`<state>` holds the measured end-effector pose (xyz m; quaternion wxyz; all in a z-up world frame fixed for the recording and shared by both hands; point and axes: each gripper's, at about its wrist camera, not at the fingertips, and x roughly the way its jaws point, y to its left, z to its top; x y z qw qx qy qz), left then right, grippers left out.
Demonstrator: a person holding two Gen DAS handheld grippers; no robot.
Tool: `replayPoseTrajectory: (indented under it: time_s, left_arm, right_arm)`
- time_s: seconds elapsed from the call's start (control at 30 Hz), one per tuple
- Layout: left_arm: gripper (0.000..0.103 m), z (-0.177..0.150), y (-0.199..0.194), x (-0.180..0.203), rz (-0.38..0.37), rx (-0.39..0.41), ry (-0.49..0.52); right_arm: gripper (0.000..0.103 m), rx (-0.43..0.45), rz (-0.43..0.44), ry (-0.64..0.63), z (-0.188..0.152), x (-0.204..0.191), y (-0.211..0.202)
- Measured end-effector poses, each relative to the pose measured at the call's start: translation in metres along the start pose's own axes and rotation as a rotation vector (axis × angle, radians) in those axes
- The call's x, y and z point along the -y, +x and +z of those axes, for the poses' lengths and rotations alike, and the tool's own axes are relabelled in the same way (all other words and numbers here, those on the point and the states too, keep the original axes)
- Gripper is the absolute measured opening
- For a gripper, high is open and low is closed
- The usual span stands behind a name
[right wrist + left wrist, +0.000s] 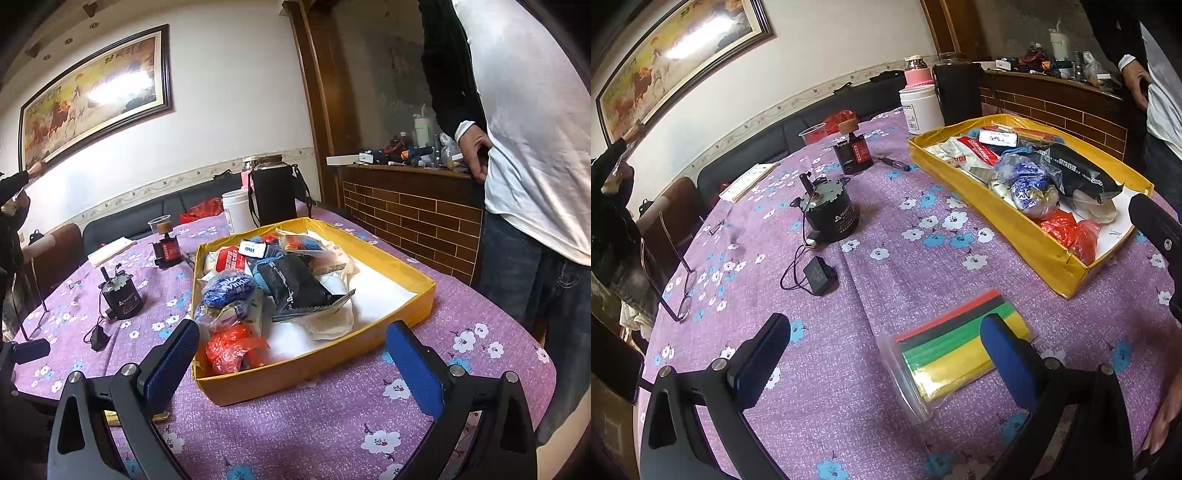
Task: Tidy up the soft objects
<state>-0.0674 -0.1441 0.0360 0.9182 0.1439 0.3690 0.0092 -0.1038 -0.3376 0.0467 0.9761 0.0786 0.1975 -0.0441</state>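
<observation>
Blue-padded fingers of the left gripper stand wide apart and empty over the desk, with a clear packet of coloured strips lying between them, its far end beside the right-hand pad. That packet sits just short of the yellow tray, near its closest corner, and looks like the last soft item not yet put away. Inside the tray there is already a heap: a blue printed bag, a black pouch, a red plastic bag at the near end, and white wrappers.

Over the tray's near wall, the right gripper hangs equally wide and empty.

Left of the tray stand hard things, probably not for sorting: a black motor with its cable and plug, and spectacles farther left. Nothing blocks the short path from packet to tray. A person stands beyond the tray's right side.
</observation>
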Motion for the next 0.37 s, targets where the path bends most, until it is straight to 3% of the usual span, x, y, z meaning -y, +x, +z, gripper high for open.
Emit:
replayPoseTrajectory:
  time_s: [0.37]
  left_arm:
    - [0.103,-0.0004,-0.0043,-0.0086,-0.014,0.021,-0.022]
  right_arm:
    - [0.102,-0.009,0.006,0.015,0.0002,0.0015,0.0016]
